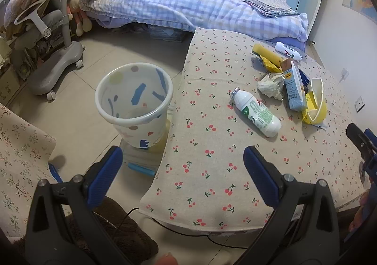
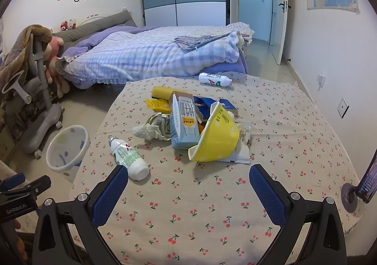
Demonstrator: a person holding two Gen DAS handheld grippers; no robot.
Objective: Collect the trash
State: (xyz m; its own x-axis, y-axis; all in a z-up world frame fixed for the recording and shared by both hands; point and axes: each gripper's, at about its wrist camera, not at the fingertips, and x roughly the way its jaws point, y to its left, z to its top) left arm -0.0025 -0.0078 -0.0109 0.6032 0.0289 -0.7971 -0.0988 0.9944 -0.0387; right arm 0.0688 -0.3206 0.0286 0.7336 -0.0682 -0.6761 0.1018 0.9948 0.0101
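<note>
Both the left hand-held gripper point(image 1: 182, 161) and right hand-held gripper point(image 2: 188, 177) hang released and empty above the desk point(image 2: 212, 217). The bin point(image 1: 134, 100) looks empty, while bottles point(image 2: 128, 159), carton point(image 2: 183, 123) and yellow bowl point(image 2: 216, 140) await collection.

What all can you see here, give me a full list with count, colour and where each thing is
Table: one, cherry-print cloth, foreground.
Milk bottle: one, white with green label, lying at table's left side.
Small bottle: one, white, lying at table's far edge.
Milk carton: one, pale blue, in the central pile.
Paper bowl: one, yellow, tipped on its side beside the carton.
Crumpled paper: one, off-white, left of the carton.
Yellow wrappers: a few, behind the carton.
Waste bin: one, translucent white with coloured shapes, on the floor left of the table, looks empty.
Bed: one, lilac check quilt, behind the table.
Chair: one, grey, far left.
Left gripper: blue pads, open, empty.
Right gripper: blue pads, open, empty.
</note>
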